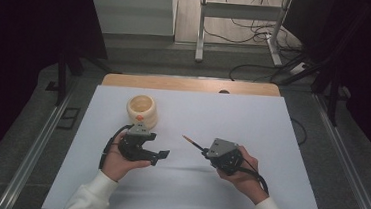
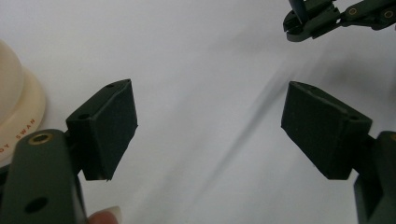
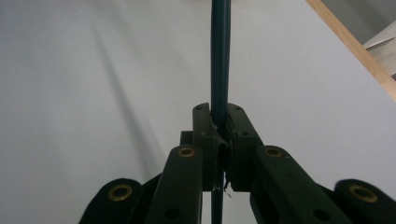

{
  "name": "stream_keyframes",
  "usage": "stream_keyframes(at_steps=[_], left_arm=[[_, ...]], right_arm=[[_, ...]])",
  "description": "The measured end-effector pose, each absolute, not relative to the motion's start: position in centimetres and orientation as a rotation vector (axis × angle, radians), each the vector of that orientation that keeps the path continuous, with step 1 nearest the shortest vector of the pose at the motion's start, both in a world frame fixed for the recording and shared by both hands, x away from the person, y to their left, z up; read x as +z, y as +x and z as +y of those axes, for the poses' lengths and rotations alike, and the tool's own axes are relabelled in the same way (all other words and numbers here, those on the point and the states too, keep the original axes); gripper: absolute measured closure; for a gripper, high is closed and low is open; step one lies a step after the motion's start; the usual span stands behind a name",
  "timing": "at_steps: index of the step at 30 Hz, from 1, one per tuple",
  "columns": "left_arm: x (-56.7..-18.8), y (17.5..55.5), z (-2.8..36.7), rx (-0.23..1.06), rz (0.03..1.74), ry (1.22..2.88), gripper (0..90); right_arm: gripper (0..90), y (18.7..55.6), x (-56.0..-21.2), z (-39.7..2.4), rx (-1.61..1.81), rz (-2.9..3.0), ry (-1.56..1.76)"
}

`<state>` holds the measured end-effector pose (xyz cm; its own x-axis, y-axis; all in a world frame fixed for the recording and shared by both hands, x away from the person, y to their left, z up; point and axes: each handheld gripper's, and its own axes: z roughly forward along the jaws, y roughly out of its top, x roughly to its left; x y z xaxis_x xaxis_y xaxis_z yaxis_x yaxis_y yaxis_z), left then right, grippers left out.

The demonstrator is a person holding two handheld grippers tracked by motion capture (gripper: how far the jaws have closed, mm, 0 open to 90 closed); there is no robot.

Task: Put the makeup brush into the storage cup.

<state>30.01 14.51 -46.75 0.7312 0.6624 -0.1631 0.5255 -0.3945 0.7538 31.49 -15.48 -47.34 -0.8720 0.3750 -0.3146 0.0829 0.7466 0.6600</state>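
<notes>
**Pen clamped, pot waiting**

The right gripper [image 1: 204,152] held its jaws shut on a thin dark pen [image 3: 219,56], which stuck out ahead of the pads with its orange tip [image 1: 185,137] aimed up and left across the white sheet [image 1: 252,125]. In the right gripper view the shaft ran straight up between the two pads, pinched near its lower end. The left gripper [image 2: 210,126] was held just above the sheet, jaws spread wide with nothing between them, its pads [image 2: 109,123] bare. Just beyond it stood a cream pot [image 1: 142,110], upright and open-mouthed, near the sheet's far left. The pen tip lay well apart from the pot, to its right.

The likeliest trouble, judged from here, lay in the grip: so long a shaft held so near one end could swivel or slide in the pads if its tip struck the pot's rim. A nudge could also tip or shove the pot, since the left gripper was not steadying it. The table's wooden edge [image 1: 190,85] showed beyond the sheet.
</notes>
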Motion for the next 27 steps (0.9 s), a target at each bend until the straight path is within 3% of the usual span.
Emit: stream_keyframes(at_steps=[27], left_arm=[[-47.2,30.0,14.9,0.204,0.924,2.078,19.5]], right_arm=[[84.6,31.7,-47.2,-16.6,0.982,2.492,0.441]])
